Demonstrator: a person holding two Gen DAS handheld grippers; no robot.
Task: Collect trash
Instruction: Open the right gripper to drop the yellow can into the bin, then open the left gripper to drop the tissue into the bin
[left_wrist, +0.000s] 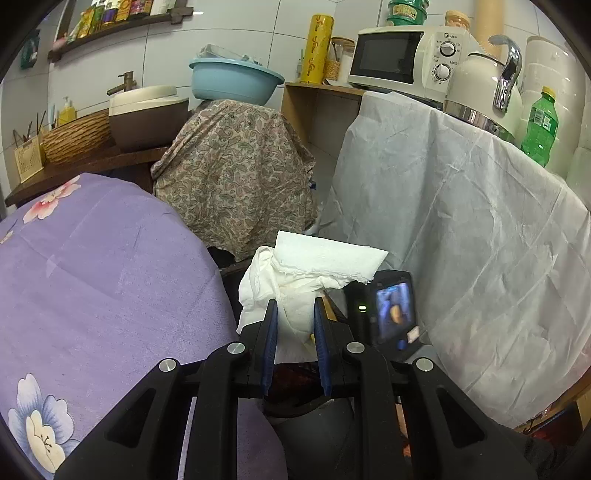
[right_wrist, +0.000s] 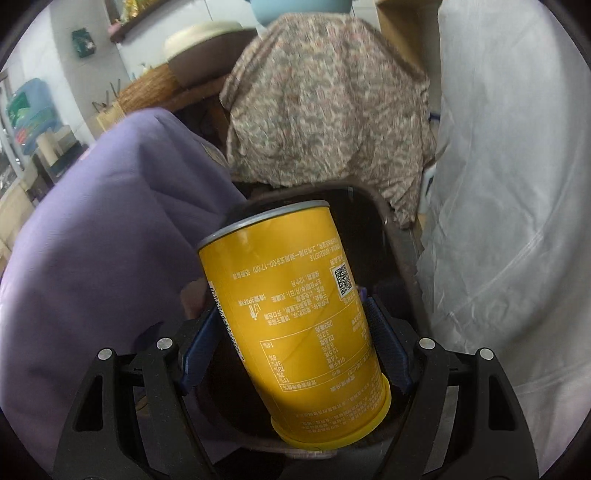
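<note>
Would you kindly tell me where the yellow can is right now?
The yellow can sits tilted between the right gripper fingers, over the dark bin, beside the purple cloth.

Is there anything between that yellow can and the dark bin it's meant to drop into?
Nothing visible does. The right gripper holds the yellow cylindrical can tilted directly over the dark open-topped bin. The purple cloth and white sheet flank the bin without covering its mouth.

The yellow can (right_wrist: 295, 325) hides most of the dark bin (right_wrist: 391, 236); crumpled tissue (left_wrist: 306, 280) covers the left gripper's (left_wrist: 294, 306) far view.
</note>
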